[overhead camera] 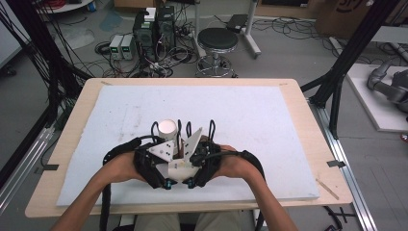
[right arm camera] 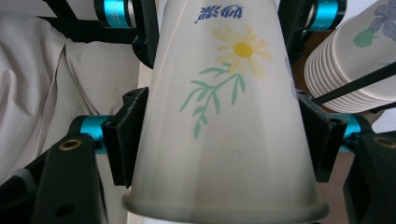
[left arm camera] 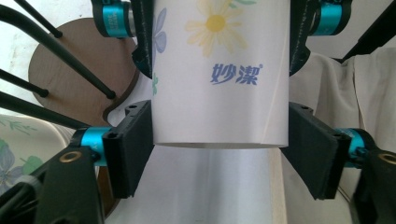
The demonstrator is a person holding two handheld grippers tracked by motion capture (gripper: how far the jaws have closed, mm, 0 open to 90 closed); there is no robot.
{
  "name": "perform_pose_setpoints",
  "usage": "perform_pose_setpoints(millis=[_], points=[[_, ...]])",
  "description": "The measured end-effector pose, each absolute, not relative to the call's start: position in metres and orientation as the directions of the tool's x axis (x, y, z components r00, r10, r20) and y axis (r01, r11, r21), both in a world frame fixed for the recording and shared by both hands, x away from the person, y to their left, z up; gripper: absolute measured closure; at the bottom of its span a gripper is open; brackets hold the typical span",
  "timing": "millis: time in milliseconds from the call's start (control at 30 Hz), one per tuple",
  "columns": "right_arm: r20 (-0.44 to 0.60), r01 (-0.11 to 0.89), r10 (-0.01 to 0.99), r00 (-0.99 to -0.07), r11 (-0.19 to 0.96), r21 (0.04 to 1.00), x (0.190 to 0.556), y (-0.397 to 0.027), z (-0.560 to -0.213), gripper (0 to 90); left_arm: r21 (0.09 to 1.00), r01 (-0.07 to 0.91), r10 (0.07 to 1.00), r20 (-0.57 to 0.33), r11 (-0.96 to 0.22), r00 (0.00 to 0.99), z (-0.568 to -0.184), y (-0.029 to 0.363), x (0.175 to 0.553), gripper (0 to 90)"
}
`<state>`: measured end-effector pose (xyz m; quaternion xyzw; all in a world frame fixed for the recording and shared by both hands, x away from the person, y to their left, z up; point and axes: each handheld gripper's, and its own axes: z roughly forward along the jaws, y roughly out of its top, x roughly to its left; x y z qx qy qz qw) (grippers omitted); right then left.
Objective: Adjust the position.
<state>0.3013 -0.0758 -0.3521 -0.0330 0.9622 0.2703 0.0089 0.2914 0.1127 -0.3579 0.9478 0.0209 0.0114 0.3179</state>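
At a foam-topped table [overhead camera: 269, 115], a person is working two hand-held grippers side by side over a stack of flower-printed paper cups. On the left, the left gripper [overhead camera: 166, 126] is clamping its jaws against both sides of a white paper cup [left arm camera: 219, 74], base end toward its camera, blue print and a yellow daisy showing. Beside it, the right gripper [overhead camera: 199, 129] is pinching a second cup [right arm camera: 224, 116], its rolled rim nearest that gripper's camera. In the right gripper view the cup stack [right arm camera: 345, 65] is lying at the far right, crossed by black guard wires. Both hands are sitting near the table's front edge.
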Motion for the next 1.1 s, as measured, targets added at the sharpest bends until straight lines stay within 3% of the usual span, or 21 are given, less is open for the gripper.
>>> perform_pose_setpoints(millis=[200, 833, 1100], points=[[-0.031, -0.068, -0.061, -0.998, 0.851, 0.521, 0.3008, -0.0745, -0.3523, 28.5, 0.598, 0.025, 0.04, 0.013, -0.801, 0.999, -0.3594, 0.111, 0.2919, 34.0], [-0.026, -0.066, -0.062, -0.998, 0.85, 0.522, 0.3025, -0.0744, -0.3548, 28.5, 0.599, 0.039, 0.053, 0.005, -0.799, 0.999, -0.3627, 0.1109, 0.2924, 36.3], [-0.022, -0.058, -0.055, -0.998, 0.845, 0.531, 0.3029, -0.0753, -0.3571, 20.9, 0.596, 0.045, 0.057, 0.002, -0.802, 0.998, -0.3621, 0.112, 0.2933, 36.1]])
